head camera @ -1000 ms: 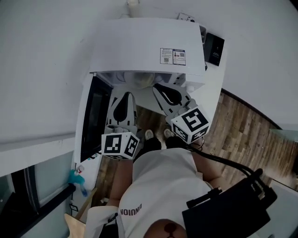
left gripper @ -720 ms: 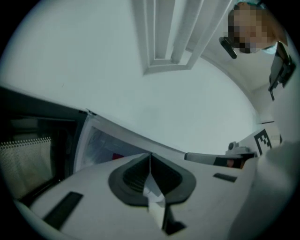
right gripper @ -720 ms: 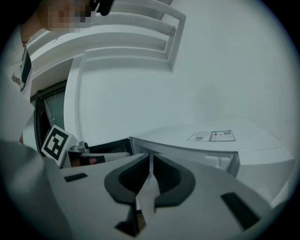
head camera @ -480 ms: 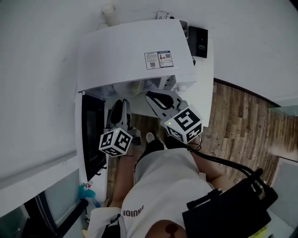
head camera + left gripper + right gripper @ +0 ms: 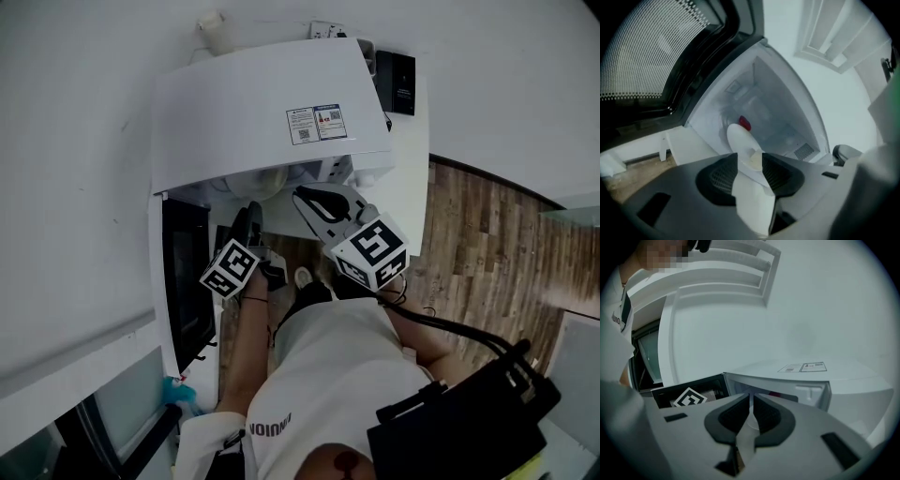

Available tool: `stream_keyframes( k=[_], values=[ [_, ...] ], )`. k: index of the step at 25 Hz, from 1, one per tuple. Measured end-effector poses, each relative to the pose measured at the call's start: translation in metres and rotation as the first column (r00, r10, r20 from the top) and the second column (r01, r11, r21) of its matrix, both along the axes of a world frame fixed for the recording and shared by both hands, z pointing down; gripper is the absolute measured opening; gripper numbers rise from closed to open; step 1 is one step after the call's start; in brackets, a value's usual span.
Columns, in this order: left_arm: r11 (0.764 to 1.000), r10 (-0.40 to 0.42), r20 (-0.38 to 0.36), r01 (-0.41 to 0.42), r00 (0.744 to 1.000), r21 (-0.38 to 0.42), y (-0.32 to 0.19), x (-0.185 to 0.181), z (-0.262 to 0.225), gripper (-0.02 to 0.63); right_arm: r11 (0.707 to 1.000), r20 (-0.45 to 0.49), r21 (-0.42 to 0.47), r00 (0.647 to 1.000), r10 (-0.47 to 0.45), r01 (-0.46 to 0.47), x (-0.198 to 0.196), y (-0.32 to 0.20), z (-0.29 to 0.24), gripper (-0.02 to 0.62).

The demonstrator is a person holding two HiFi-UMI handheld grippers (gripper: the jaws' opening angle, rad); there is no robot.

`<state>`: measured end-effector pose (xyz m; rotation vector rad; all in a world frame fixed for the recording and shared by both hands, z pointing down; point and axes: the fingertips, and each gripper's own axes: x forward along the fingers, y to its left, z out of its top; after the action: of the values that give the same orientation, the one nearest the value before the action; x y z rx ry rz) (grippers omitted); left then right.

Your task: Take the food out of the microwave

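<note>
The white microwave (image 5: 262,103) stands at the person's 12 o'clock. Its black door (image 5: 187,281) is swung wide open toward 9 o'clock, and two stickers (image 5: 317,123) sit on its top. The food has not left the oven. In the left gripper view a white plate (image 5: 739,139) lies on the floor of the pale cavity. A small red piece (image 5: 745,123) sits at the plate's 12 o'clock edge and a pale lump (image 5: 755,161) at its 5 o'clock side. A vent grille (image 5: 804,151) shows on the cavity wall toward 3 o'clock.

The left tool (image 5: 750,157) is at the oven's mouth, tilted and aimed in at the plate. Its jaws stand well apart and are opening. The plate shows in the gap between them, but the pads do not press on it. I can't tell whether the tips touch its rim. The left tool's marker cube (image 5: 230,269) sits just beside the door's inner face.

The right tool (image 5: 751,399) hangs in front of the oven at about 1 o'clock from the left one. Its jaws are drawn together to a thin slit with nothing held in them, and they point at the open cavity from outside.

The person's white shirt (image 5: 337,375) fills 6 o'clock in the head view, and a wooden floor (image 5: 478,244) lies at 3 o'clock.
</note>
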<state>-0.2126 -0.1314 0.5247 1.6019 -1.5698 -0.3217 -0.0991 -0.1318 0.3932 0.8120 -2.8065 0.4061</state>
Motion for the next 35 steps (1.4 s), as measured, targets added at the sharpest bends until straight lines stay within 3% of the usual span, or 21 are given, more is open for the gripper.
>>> stream_keyframes(
  k=[10,23,29,35],
  values=[
    [0.997,-0.054,-0.179,0.043,0.982,-0.066,-0.016,0.0,0.03,0.16,1.0,-0.012,-0.007,1.0,0.006,-0.006,0.001,-0.001,0.002,0.025],
    [0.99,-0.104,-0.304,0.069,0.947,-0.125,-0.031,0.002,0.041,0.156,0.999,-0.016,-0.02,0.999,0.038,-0.038,0.007,-0.007,0.004,0.025],
    [0.99,-0.114,-0.355,0.078,0.928,-0.115,-0.032,0.005,0.039,0.065,0.998,-0.014,-0.027,0.999,0.048,-0.049,0.008,-0.008,0.006,0.025],
    [0.991,-0.129,-0.42,0.1,0.898,-0.091,-0.032,0.005,0.035,0.034,0.998,-0.015,-0.025,0.998,0.056,-0.056,0.01,-0.009,0.006,0.025]
  ],
)
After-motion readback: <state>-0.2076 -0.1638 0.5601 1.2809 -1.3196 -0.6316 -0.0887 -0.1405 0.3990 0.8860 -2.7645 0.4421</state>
